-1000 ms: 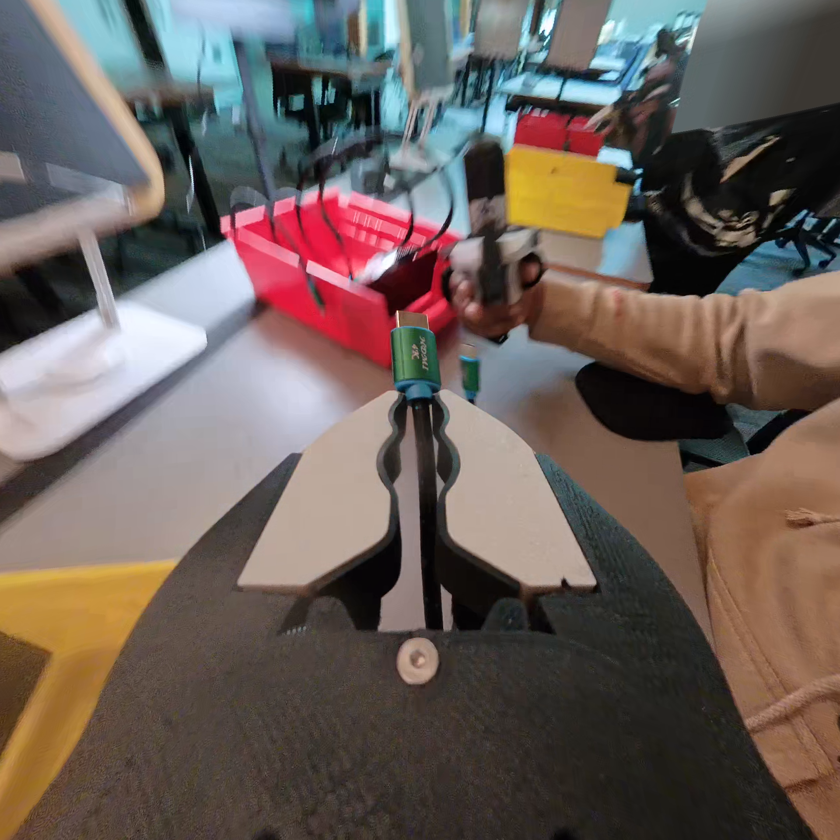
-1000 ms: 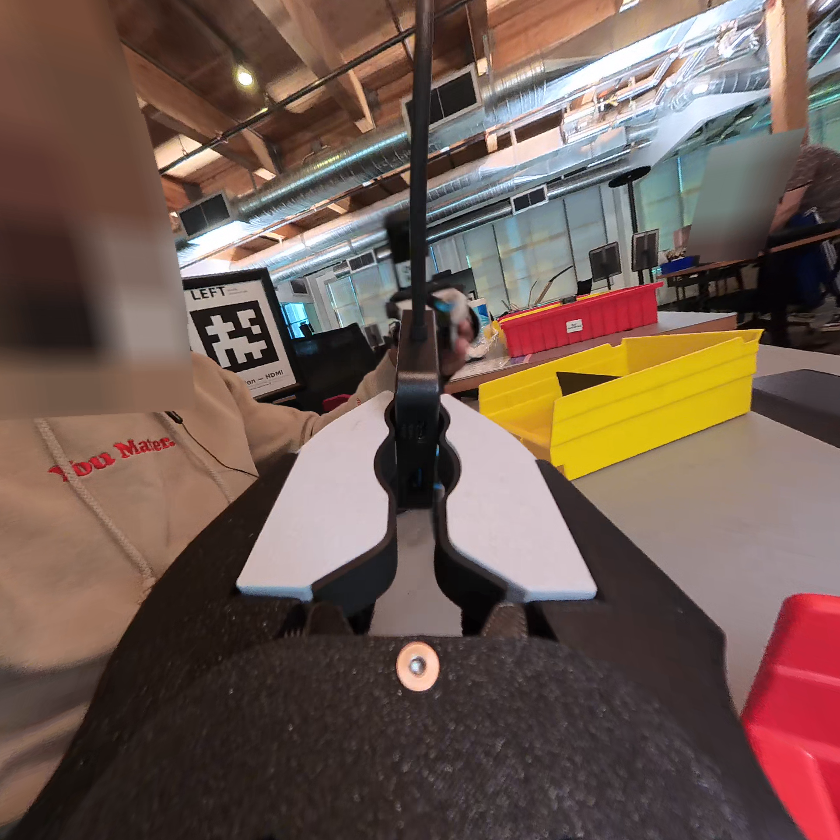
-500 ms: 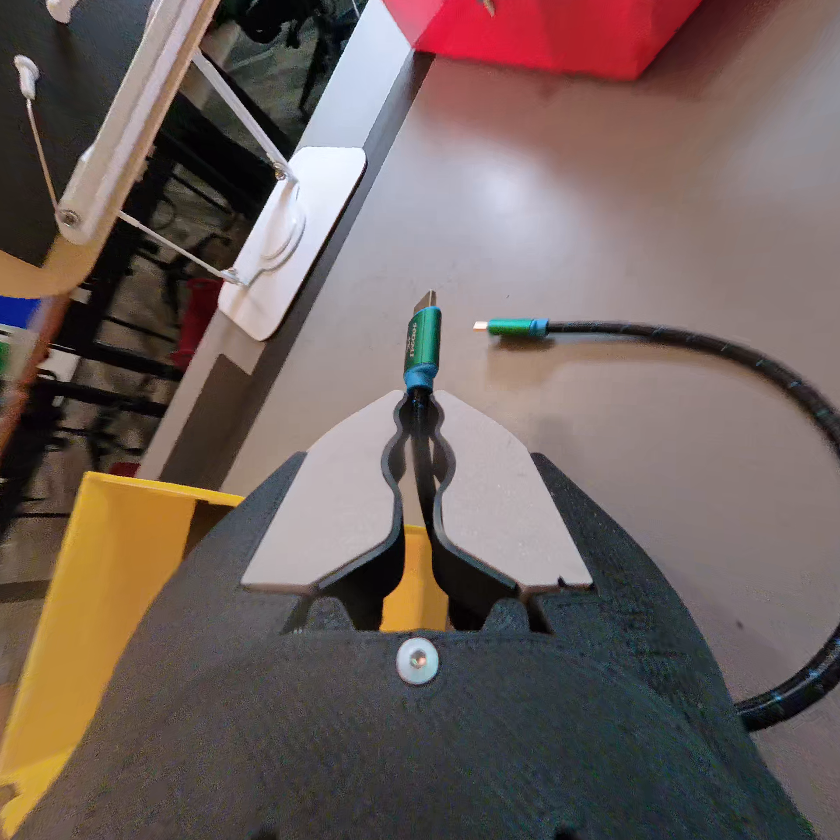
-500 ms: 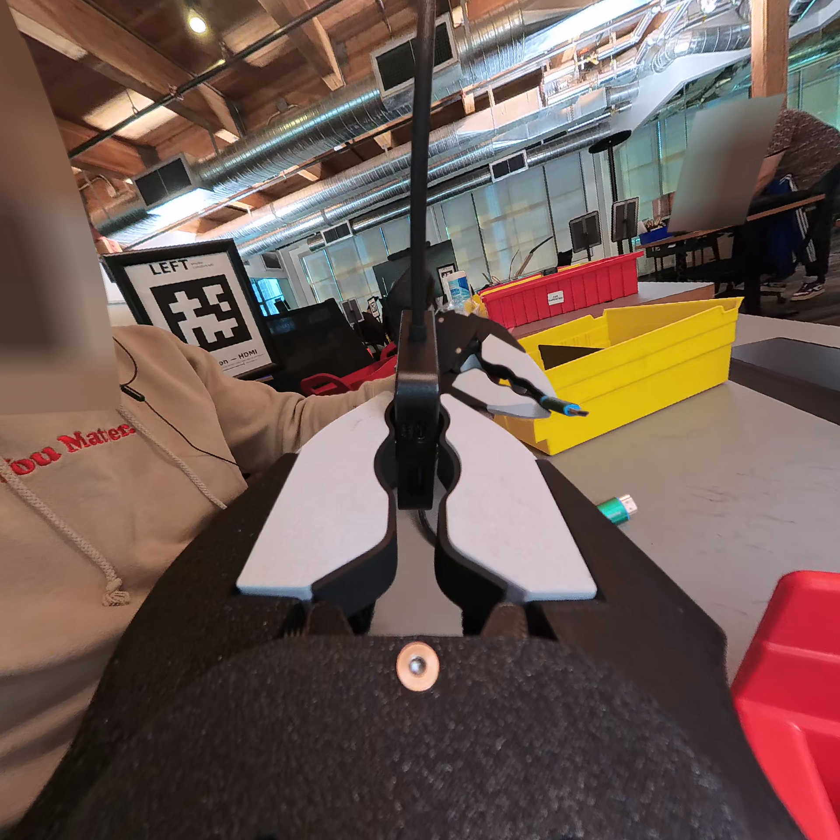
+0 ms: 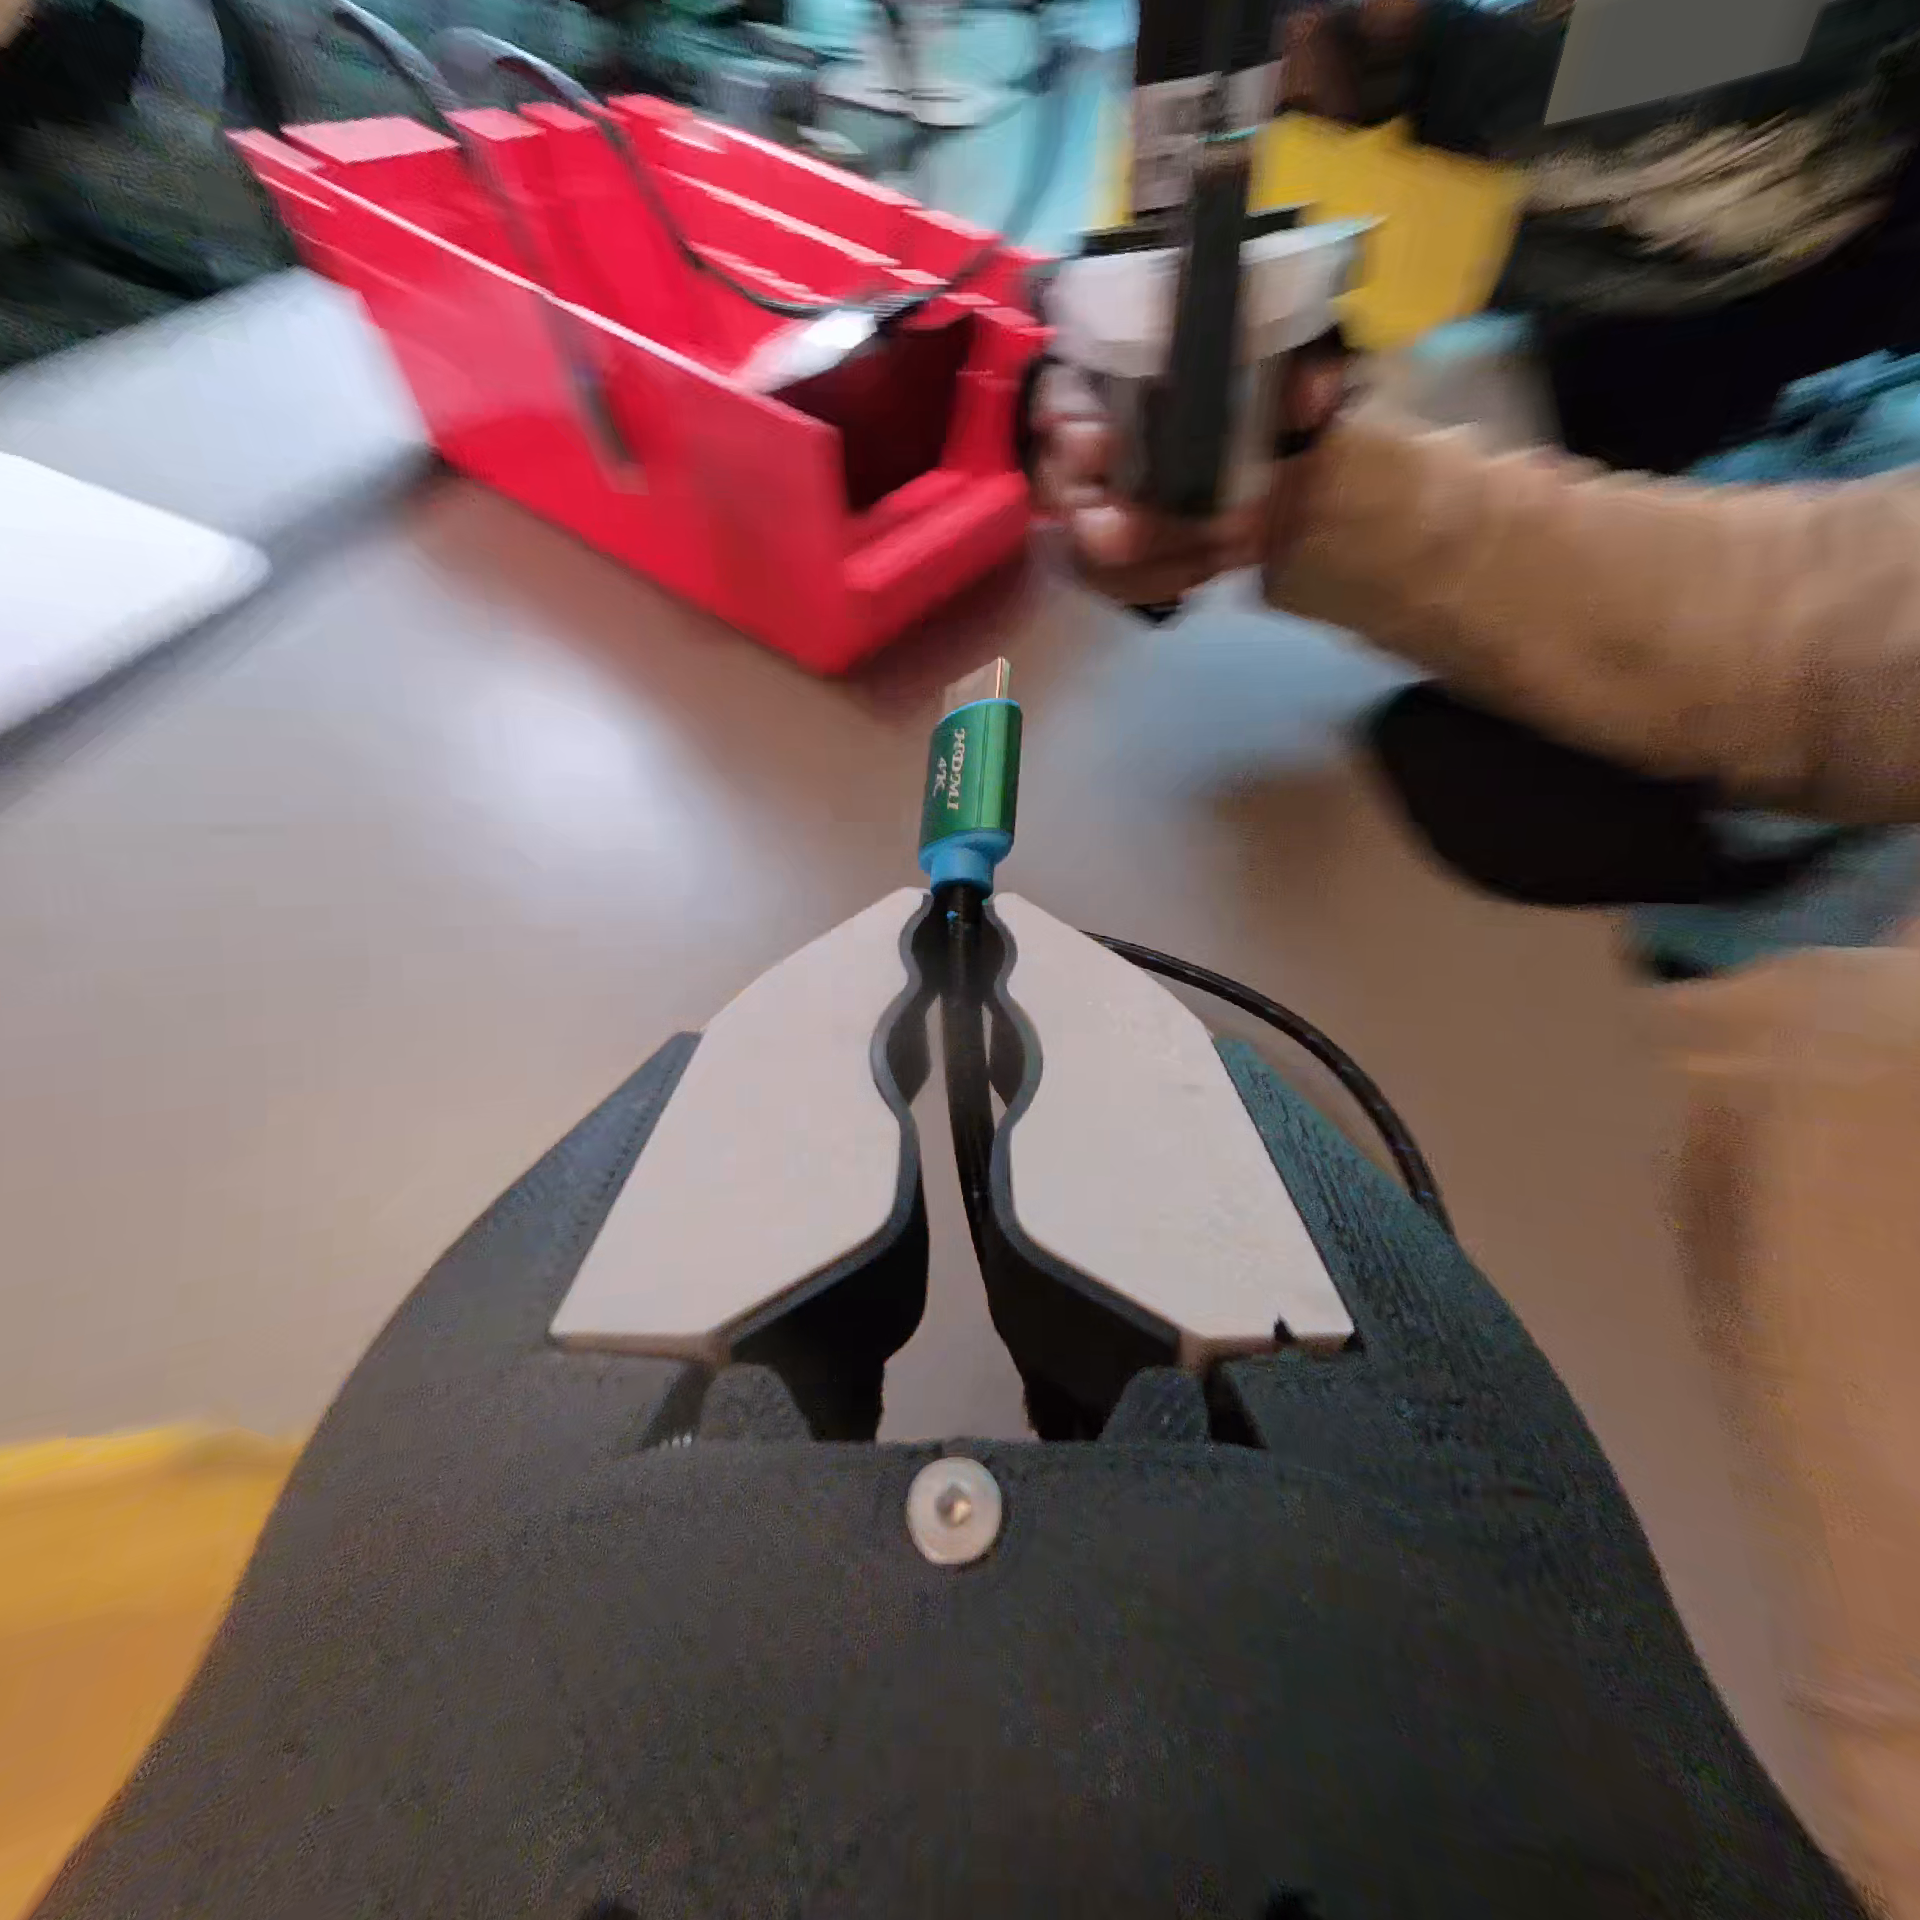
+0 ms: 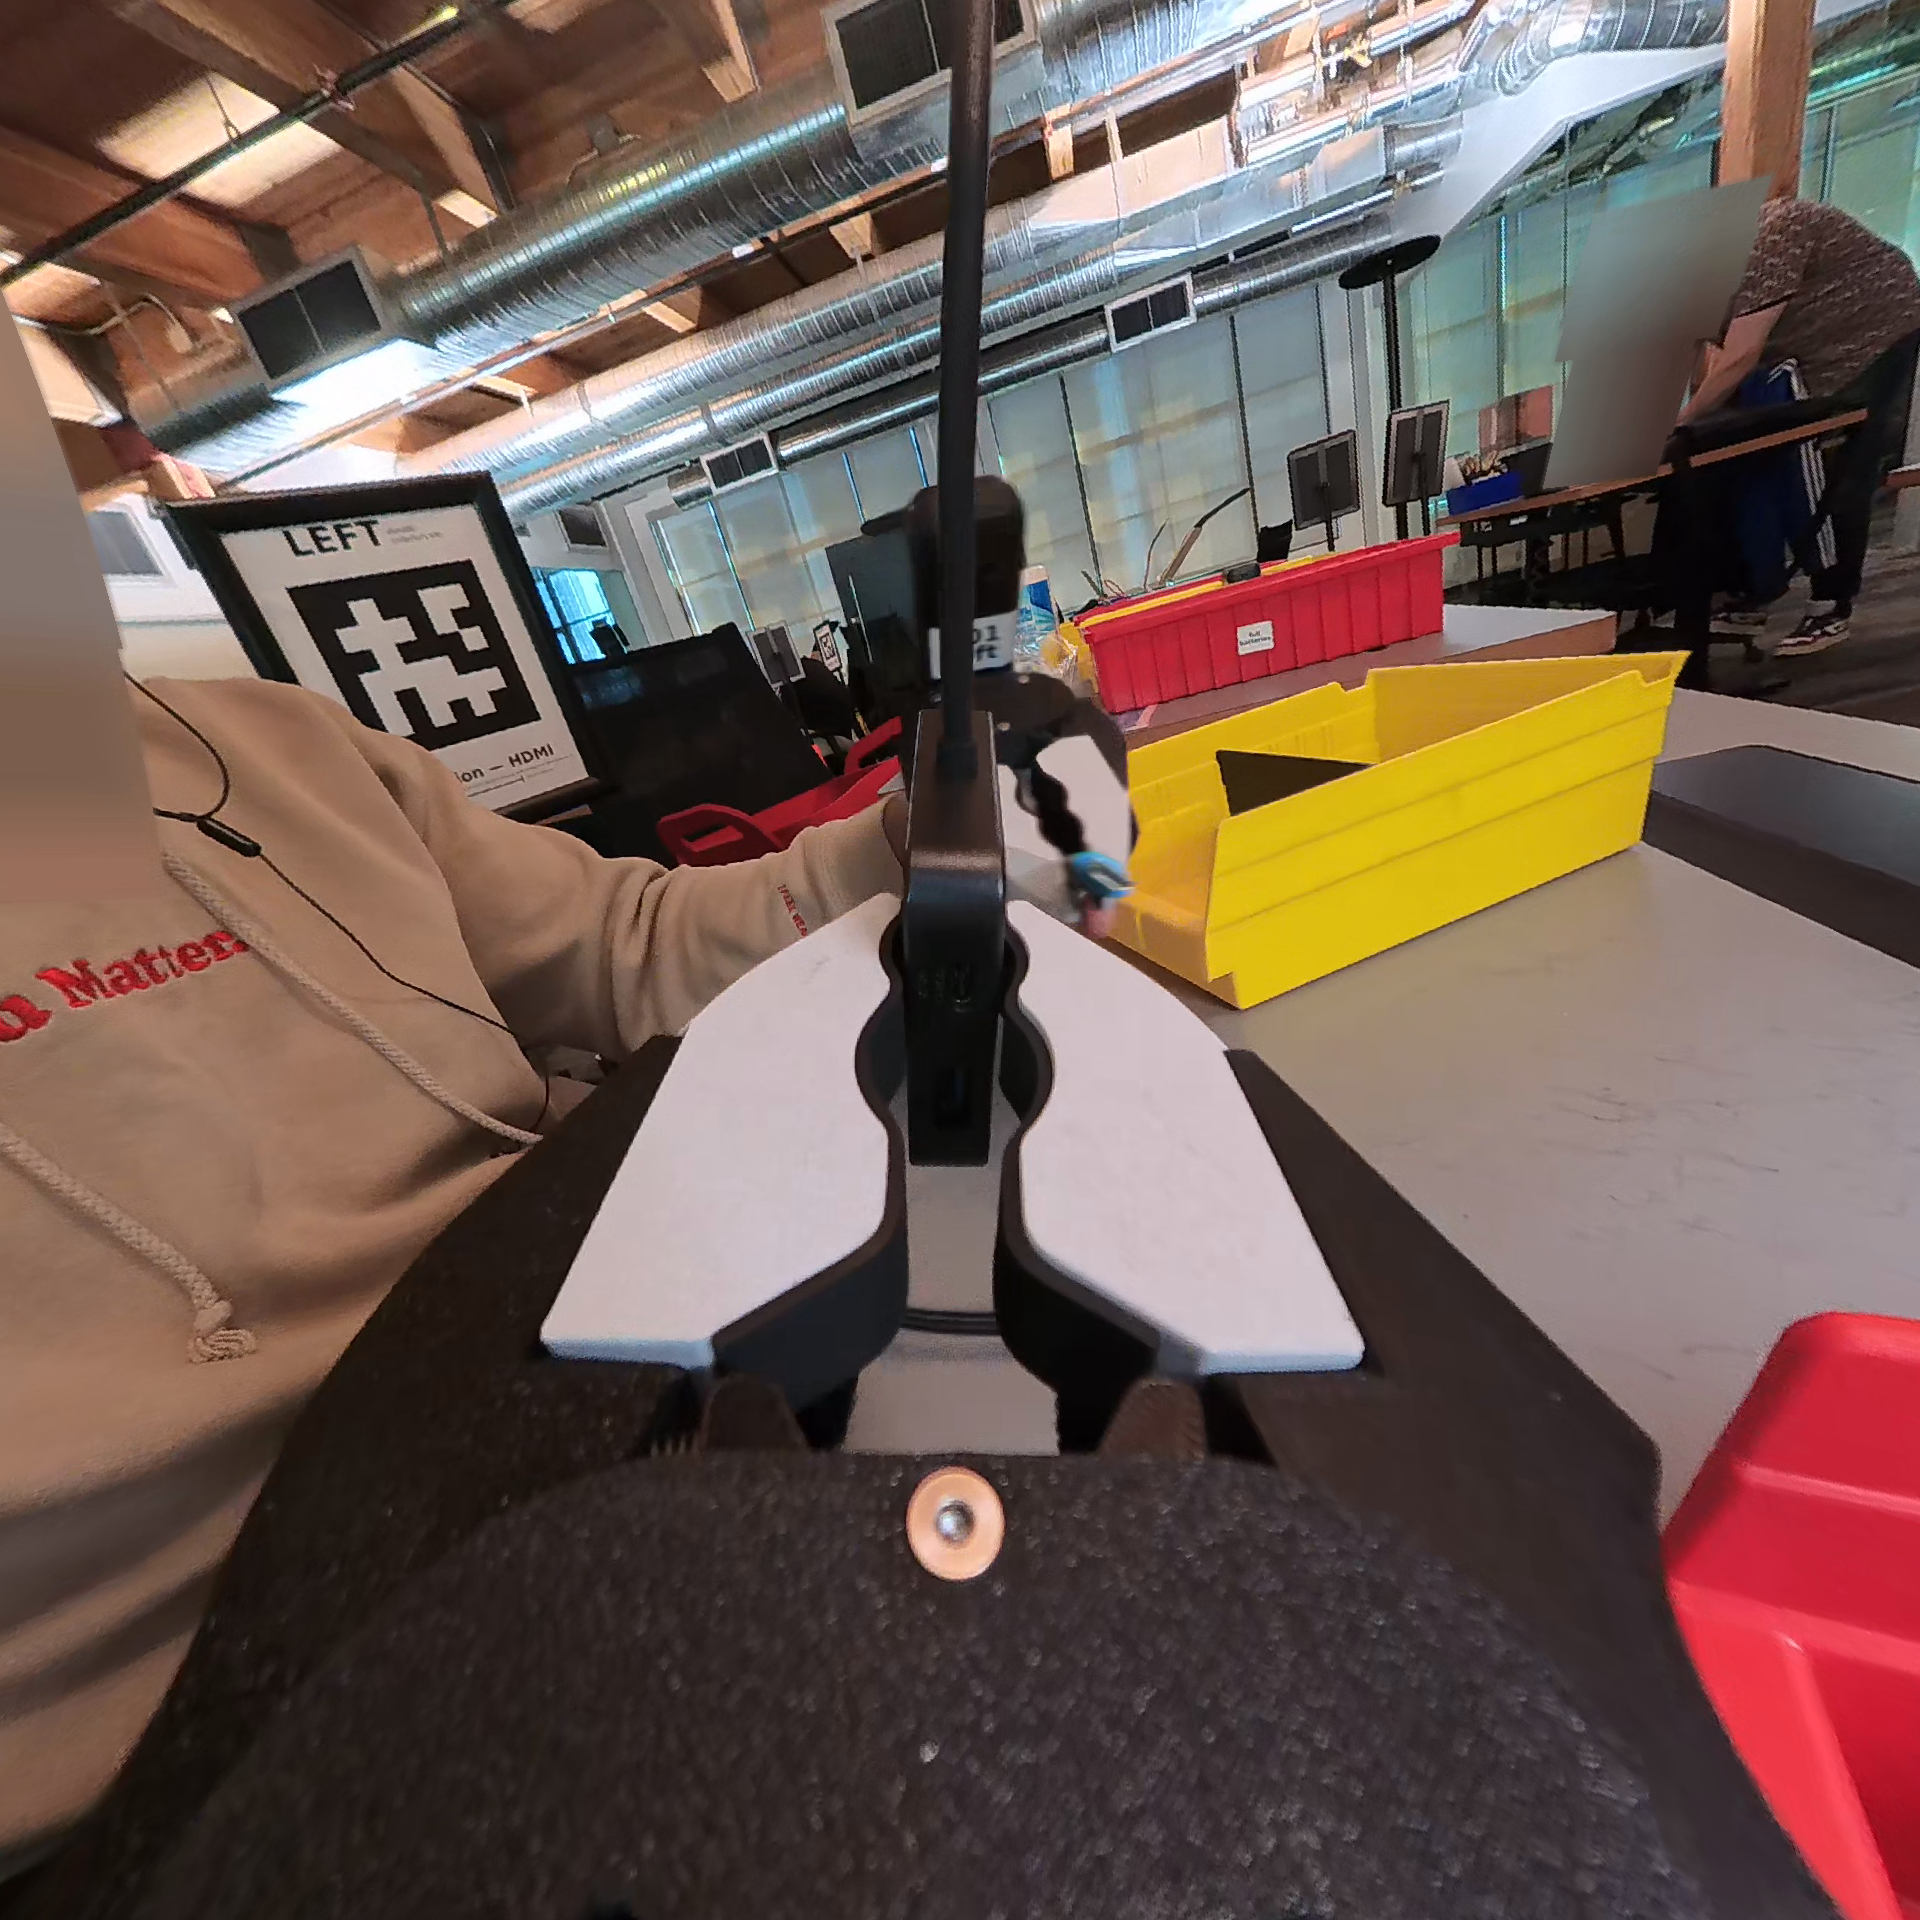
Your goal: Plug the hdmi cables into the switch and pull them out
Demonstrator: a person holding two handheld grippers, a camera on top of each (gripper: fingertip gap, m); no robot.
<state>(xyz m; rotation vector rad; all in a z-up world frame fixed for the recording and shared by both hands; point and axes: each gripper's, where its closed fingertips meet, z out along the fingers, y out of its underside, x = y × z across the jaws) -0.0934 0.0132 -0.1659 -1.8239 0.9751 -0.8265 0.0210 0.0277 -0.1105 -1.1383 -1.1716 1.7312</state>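
Note:
My left gripper point(image 5: 961, 909) is shut on the black braided cable of an HDMI lead. Its green plug point(image 5: 971, 774) with a blue collar sticks out past the fingertips, above the brown table, pointing toward the right gripper, which shows blurred point(image 5: 1195, 343) in this view. My right gripper point(image 6: 954, 914) is shut on the black HDMI switch point(image 6: 954, 935), held on edge, with a black cable point(image 6: 966, 364) running straight up from it. The left gripper with the plug also shows in the right wrist view point(image 6: 1081, 821), just beyond the switch.
A red bin point(image 5: 665, 395) with black cables stands at the far side of the table. A yellow bin point(image 6: 1403, 810) stands on the grey table point(image 6: 1558, 1091). Another red bin corner point(image 6: 1808, 1558) is at lower right. A person in a tan hoodie point(image 6: 260, 1039) sits close at the left. Across from one pair of fingers to the other is roughly 15 cm.
My left gripper has swung up from pointing down at the table to pointing at the right gripper, plug still held. The second green plug on the table has left view. The right gripper has barely moved.

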